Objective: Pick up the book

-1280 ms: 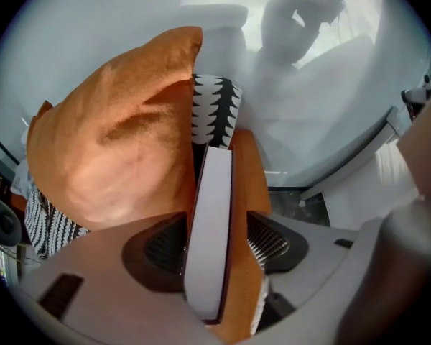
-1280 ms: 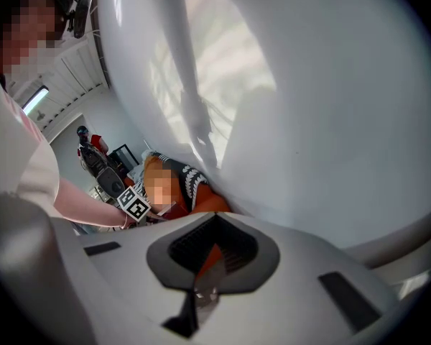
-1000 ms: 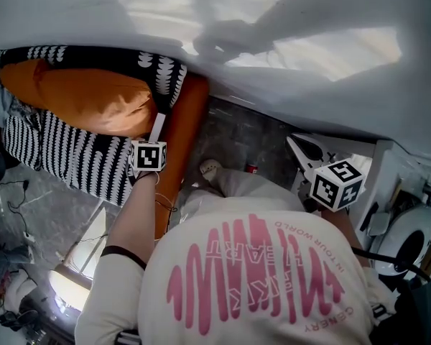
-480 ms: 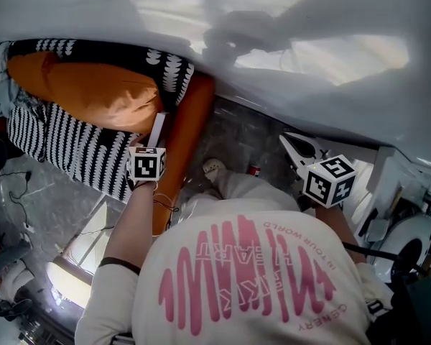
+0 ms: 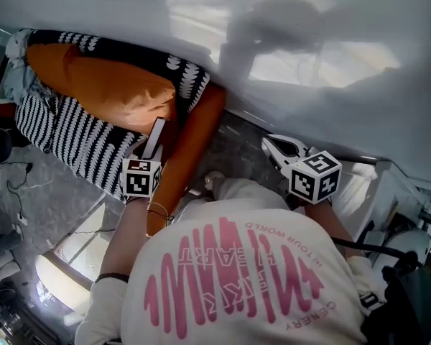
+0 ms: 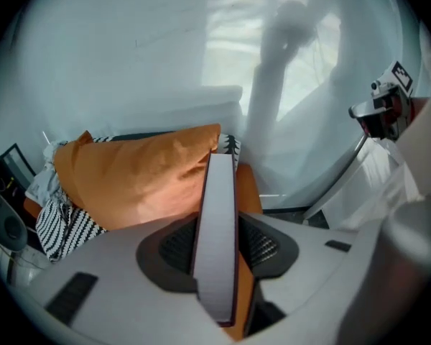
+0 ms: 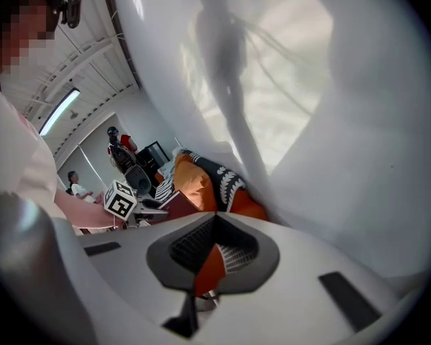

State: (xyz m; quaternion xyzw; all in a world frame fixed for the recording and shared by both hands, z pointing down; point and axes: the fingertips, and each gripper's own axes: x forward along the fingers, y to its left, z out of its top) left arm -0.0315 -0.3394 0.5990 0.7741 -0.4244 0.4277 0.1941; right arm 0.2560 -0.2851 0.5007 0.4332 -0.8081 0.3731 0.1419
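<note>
The right claw [image 7: 214,218] has its jaws meeting at the tips, empty; beyond show an orange pillow [image 7: 192,180], black-and-white patterned cloth [image 7: 226,177] and a dark red book [image 7: 177,203].

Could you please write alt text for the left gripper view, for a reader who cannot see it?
The left claw grips a book edge-on, pale page edges facing the camera, its jaws having just been closing on it. Behind lie an orange pillow, black-and-white patterned fabric and a white sheet.
</note>
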